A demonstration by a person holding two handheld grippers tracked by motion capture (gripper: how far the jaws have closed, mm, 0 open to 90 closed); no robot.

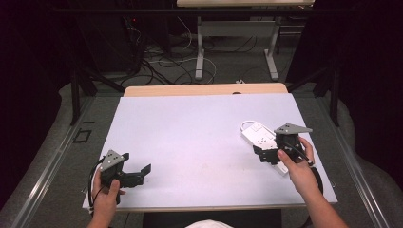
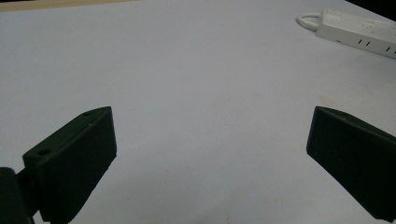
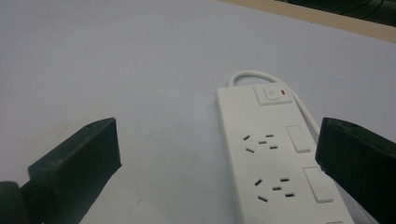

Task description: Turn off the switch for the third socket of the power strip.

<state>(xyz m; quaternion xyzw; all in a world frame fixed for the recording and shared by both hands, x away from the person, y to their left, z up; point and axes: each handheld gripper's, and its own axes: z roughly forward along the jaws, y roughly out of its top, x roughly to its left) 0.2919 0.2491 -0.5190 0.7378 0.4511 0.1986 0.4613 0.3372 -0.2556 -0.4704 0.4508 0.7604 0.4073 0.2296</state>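
A white power strip (image 1: 263, 142) lay flat on the right side of a pale worktop (image 1: 190, 137), its looped white cord (image 1: 245, 124) curling from the far end. The right gripper (image 1: 263, 154), held in a person's right hand (image 1: 297, 167), hovered over the strip's near end with its jaws spread wide and empty. In the right gripper view, the strip (image 3: 275, 158) sat between the parted jaws, nearer the right one, showing a switch with a red light (image 3: 272, 94) and two socket sets. The left gripper (image 1: 140, 173), held in the left hand (image 1: 105, 194), rested near the worktop's front left corner, well apart from the strip, jaws also wide open and holding nothing. There were no containers on the worktop.
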